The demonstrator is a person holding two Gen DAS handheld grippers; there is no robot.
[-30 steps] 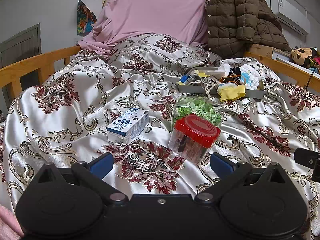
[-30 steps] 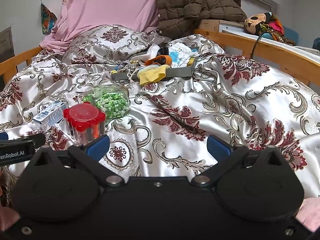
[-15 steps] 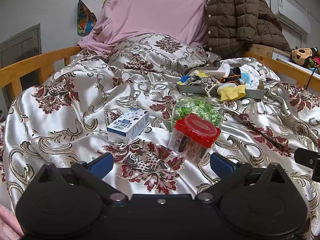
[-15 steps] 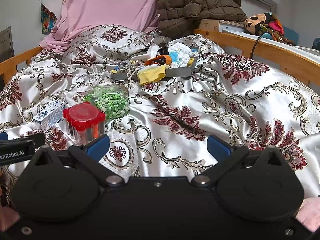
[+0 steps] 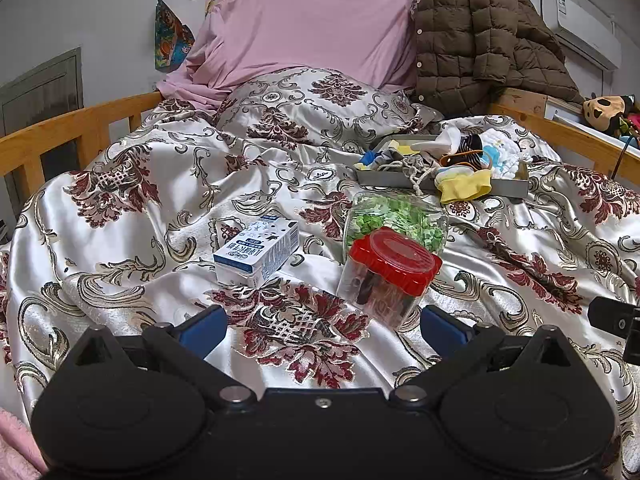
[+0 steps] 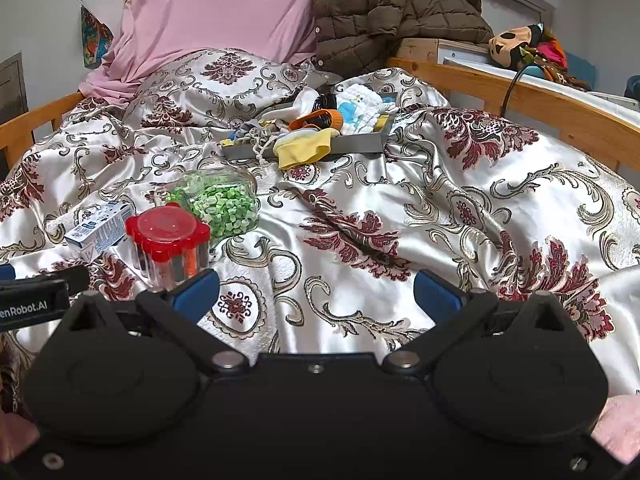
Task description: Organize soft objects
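A grey tray (image 5: 508,187) (image 6: 360,143) sits far back on the bed, heaped with soft items: a yellow cloth (image 5: 464,185) (image 6: 305,149) hanging over its front edge, a white-and-blue cloth (image 5: 500,153) (image 6: 362,109), a knotted cord (image 5: 412,170) and an orange-and-black piece (image 6: 316,119). My left gripper (image 5: 323,326) is open and empty, low over the bedspread just before a red-lidded jar (image 5: 390,272). My right gripper (image 6: 316,292) is open and empty over bare bedspread, to the right of that jar (image 6: 170,242).
A clear jar of green bits (image 5: 394,222) (image 6: 216,202) lies behind the red-lidded jar. A small milk carton (image 5: 258,252) (image 6: 100,230) lies to their left. Wooden rails (image 5: 72,128) (image 6: 520,100) edge the bed. A pink pillow (image 5: 312,20) and a brown jacket (image 5: 480,36) lean at the head.
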